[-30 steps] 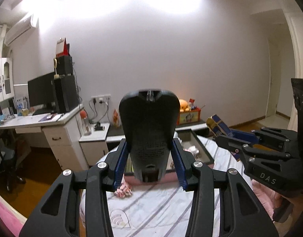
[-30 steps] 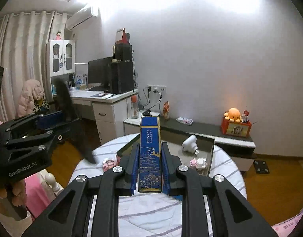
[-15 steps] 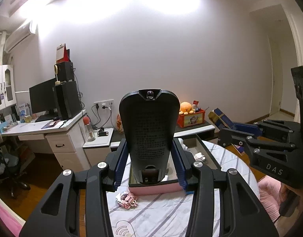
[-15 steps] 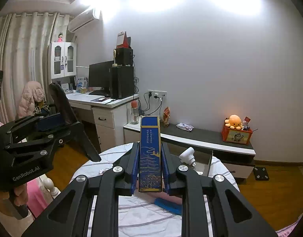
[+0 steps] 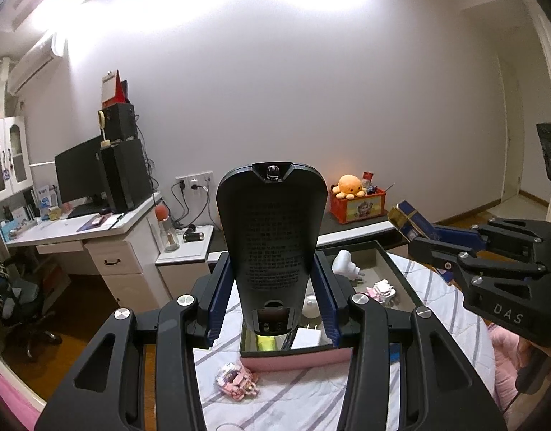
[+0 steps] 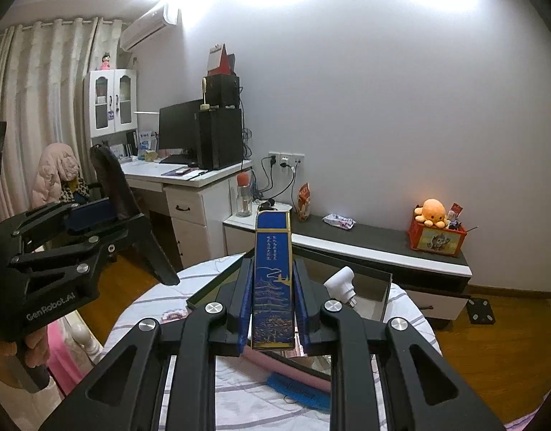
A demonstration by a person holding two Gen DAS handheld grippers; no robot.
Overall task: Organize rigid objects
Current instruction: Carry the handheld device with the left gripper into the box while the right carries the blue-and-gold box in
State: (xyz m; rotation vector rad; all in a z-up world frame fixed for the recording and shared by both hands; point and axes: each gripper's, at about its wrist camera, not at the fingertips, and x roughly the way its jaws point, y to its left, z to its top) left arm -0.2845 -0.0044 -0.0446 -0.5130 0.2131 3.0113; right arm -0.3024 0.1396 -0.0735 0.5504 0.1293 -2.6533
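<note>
Both grippers have dipped lower over the tray [image 5: 401, 269]: left gripper [image 5: 272, 301] still clamps the black remote [image 5: 272, 244], right gripper [image 6: 273, 305] the blue box [image 6: 273, 280], perhaps slightly nearer.

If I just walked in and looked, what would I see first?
First, the big black curved device, standing upright, clamped in the left gripper right in the middle. Then the tall blue box with gold drawings, squeezed upright in the right gripper above the open storage box on the striped table. Far back, an orange octopus toy glows on a red box by the wall.
</note>
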